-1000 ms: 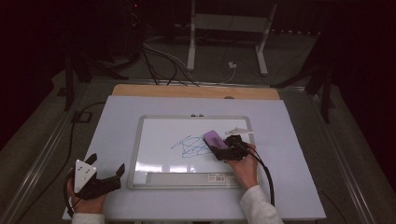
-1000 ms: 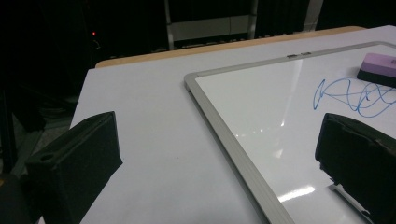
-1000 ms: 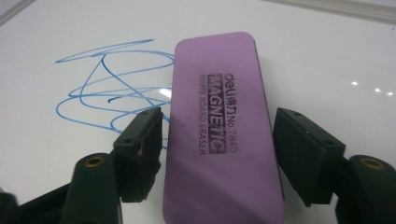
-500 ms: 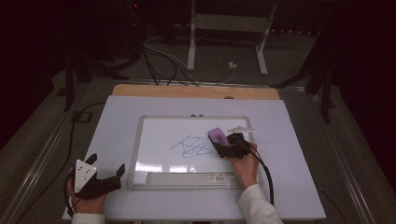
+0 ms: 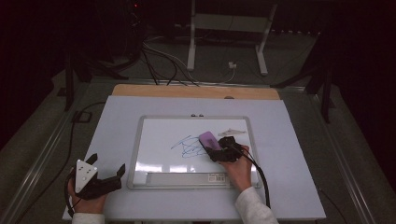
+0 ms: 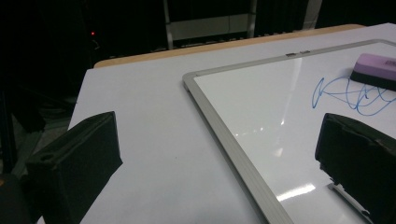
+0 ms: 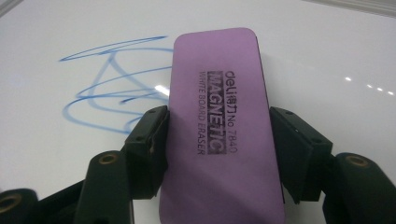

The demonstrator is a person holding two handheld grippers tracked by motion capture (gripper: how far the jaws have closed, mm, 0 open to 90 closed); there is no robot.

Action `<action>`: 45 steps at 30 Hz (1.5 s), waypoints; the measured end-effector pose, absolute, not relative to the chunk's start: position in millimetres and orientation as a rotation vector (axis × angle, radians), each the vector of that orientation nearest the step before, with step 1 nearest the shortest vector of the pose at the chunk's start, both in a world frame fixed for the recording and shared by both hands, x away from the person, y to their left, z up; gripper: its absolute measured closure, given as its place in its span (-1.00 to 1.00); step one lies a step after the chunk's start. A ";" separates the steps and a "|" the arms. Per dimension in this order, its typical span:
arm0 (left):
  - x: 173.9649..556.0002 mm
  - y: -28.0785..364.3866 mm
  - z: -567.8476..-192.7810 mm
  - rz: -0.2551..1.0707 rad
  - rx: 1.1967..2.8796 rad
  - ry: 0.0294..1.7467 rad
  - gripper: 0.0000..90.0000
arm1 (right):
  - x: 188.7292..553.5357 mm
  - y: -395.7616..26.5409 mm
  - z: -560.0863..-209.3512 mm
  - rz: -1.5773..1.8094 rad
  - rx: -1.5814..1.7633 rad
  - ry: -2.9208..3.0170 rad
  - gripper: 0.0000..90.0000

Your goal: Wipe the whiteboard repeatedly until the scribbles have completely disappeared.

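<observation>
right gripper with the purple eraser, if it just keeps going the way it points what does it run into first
Most likely the blue scribble: the right gripper, shut on the eraser, points across the whiteboard with those lines just ahead and to the side. Past them, bare board as far as the picture shows.

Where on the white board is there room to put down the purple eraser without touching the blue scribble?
The whiteboard is bare on its left side, between the frame and the blue scribble. It is crowded mid-right, where the right gripper holds the purple eraser beside the scribble.
</observation>
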State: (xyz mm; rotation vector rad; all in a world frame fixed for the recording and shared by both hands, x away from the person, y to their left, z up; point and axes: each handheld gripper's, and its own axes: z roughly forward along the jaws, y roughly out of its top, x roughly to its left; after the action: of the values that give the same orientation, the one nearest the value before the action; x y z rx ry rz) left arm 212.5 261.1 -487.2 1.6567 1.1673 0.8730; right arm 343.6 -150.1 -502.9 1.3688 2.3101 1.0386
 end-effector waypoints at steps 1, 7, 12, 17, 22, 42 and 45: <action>212.4 261.3 -487.2 0.873 1.657 1.168 -0.98 | 344.8 -150.3 -502.8 1.041 1.372 2.312 -0.10; 212.1 262.1 -487.1 0.873 1.652 1.169 -0.98 | 355.5 -167.1 -502.2 0.994 1.468 2.223 -0.10; 212.5 261.6 -487.3 0.872 1.654 1.168 -0.98 | 361.4 -177.9 -501.9 0.972 1.517 2.179 -0.10; 212.7 260.6 -487.4 0.872 1.659 1.167 -0.98 | 359.6 -170.4 -502.4 0.989 1.502 2.197 -0.10; 212.9 260.9 -487.7 0.871 1.660 1.168 -0.98 | 353.8 -155.4 -502.7 1.027 1.434 2.270 -0.10; 212.5 261.9 -487.5 0.871 1.656 1.166 -0.98 | 353.3 -138.1 -501.5 1.027 1.349 2.363 -0.10; 212.5 262.0 -487.6 0.871 1.655 1.168 -0.98 | 358.4 -147.5 -500.5 0.991 1.392 2.319 -0.10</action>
State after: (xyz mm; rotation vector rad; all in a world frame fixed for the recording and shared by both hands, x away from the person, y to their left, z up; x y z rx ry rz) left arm 212.5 262.0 -487.6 1.6552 1.1675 0.8714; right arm 358.4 -147.5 -500.5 1.3921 2.3188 0.9913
